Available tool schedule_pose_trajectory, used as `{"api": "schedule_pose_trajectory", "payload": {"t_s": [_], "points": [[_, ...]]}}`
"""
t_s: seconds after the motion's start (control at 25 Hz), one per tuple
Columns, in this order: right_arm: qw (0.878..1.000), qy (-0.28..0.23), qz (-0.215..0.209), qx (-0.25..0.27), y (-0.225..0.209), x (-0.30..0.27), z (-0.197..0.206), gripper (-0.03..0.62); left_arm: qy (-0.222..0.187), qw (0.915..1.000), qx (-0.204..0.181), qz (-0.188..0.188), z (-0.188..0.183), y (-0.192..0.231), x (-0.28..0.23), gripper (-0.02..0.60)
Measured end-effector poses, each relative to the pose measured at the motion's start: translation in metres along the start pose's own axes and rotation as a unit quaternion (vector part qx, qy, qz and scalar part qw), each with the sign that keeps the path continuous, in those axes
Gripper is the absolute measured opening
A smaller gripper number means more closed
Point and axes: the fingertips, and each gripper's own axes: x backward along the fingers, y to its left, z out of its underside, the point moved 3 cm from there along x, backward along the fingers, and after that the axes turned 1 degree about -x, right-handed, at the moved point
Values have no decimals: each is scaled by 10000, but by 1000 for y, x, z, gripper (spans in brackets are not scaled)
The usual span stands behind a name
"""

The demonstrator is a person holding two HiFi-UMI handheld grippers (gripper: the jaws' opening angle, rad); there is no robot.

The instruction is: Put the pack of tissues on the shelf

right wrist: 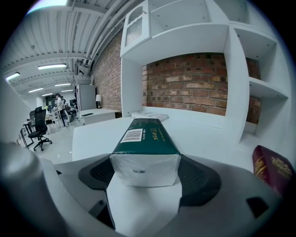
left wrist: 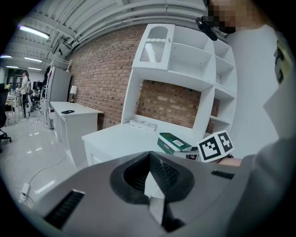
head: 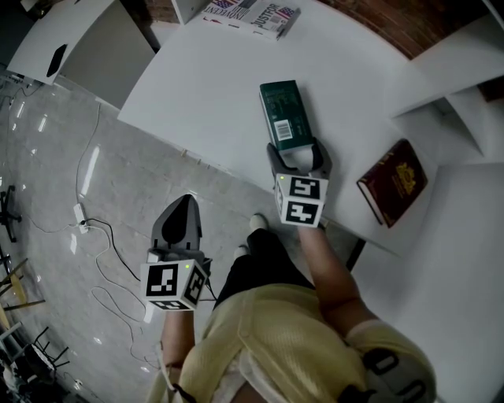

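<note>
The pack of tissues [head: 283, 114], dark green with white ends and a barcode label, lies on the white desk [head: 213, 86] near its front edge. My right gripper [head: 298, 151] holds its near end, with a jaw pressed on each side. In the right gripper view the pack [right wrist: 145, 139] fills the gap of the right gripper [right wrist: 144, 172] and points toward the white shelf unit [right wrist: 259, 92]. My left gripper [head: 184, 203] hangs over the floor left of the desk, shut and empty. From the left gripper [left wrist: 150, 175], the pack [left wrist: 173, 141] shows on the desk below the shelf [left wrist: 194, 60].
A dark red book [head: 394, 181] lies on the desk right of the pack. A magazine [head: 252, 14] sits at the desk's back. Shelf boards [head: 465, 102] stand at the far right. Cables [head: 94, 228] trail over the glossy floor. The person's legs stand by the desk edge.
</note>
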Motion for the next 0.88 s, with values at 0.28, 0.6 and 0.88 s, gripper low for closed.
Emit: {"api": "schedule_pose_trajectory", "payload": {"t_s": [0.28,0.6,0.88], "points": [[10000,43,30,46,-2,3,6,405,-47,10000,-20,61,-3,1,1,2],[9999,44,89,110,-1,18,15,394,-132,9998,-79,112,-4,0,9,3],[9999,19,42,110,4,36,20,382,-252,9996,-100,4,-1,6,26,2]]}}
